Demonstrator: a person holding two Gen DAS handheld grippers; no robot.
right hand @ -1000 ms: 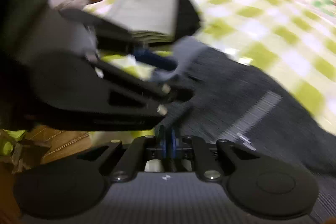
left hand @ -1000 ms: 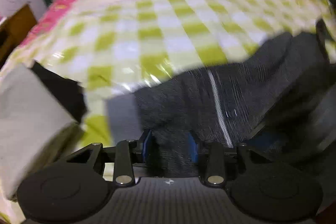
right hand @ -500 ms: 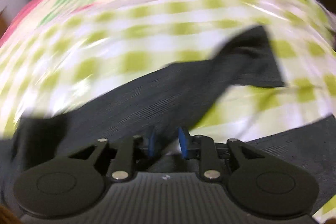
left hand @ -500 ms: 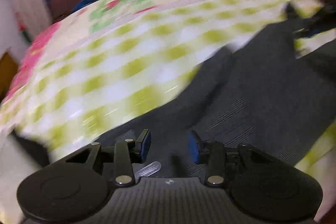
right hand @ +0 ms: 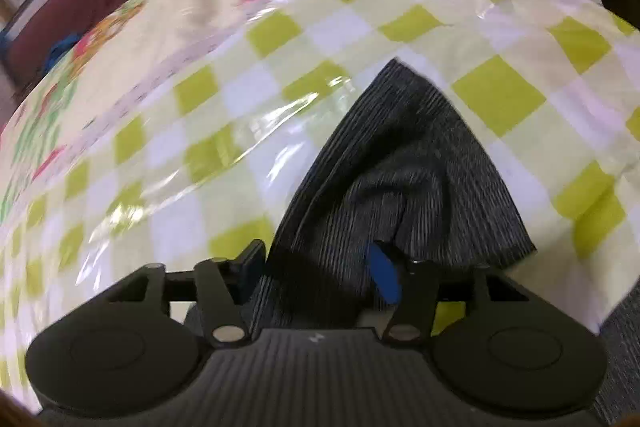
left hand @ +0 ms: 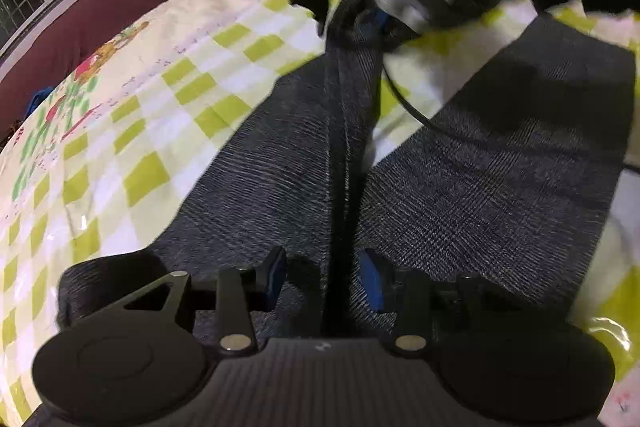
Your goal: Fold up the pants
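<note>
Your left gripper has its fingers spread around a raised ridge of the pants, which lie on the checked bedcover. Your right gripper, also spread, straddles a leg's pointed end. Open cover lies left and beyond.

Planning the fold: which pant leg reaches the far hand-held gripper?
The left leg, narrowing up to the right hand-held gripper; the right leg ends beside it, apart.
</note>
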